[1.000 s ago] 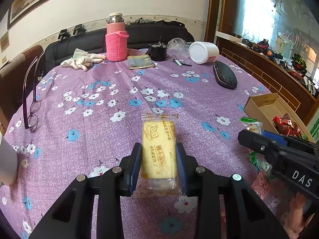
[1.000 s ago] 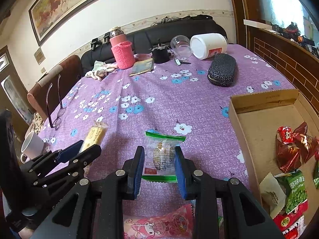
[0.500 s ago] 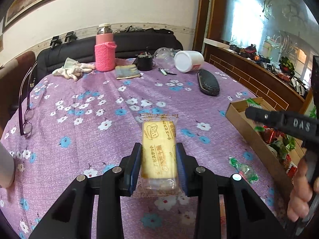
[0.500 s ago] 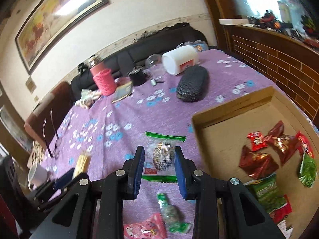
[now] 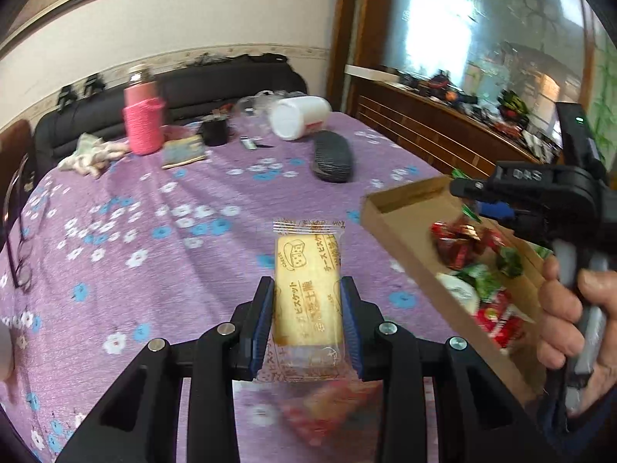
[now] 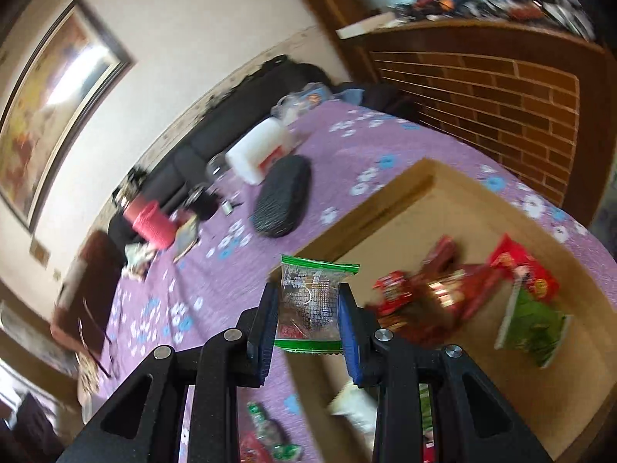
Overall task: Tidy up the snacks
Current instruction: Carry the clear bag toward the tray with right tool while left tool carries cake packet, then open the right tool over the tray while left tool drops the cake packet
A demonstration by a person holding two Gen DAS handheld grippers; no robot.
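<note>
The left gripper [image 5: 307, 310] clamps a cheese biscuit packet [image 5: 307, 293] above the purple flowered tablecloth [image 5: 154, 208], near the cardboard box [image 5: 401, 227]. The right gripper [image 6: 308, 310] pinches a green-edged clear snack packet [image 6: 312, 303] over that box's near-left corner (red and green packets lie inside).

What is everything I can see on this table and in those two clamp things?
Biscuit packet: one, yellow, clamped in left gripper.
Clear snack packet: one, green-edged, clamped in right gripper.
Cardboard box: one, brown, table's right side.
Snack packs: several, red and green, inside box.
Tablecloth: one, purple with flowers.
Bottle: one, pink, far side.
Jar: one, white, lying down.
Case: one, black, near jar.
Glasses: one pair, left edge.
Hand: one, holding right gripper's handle.
</note>
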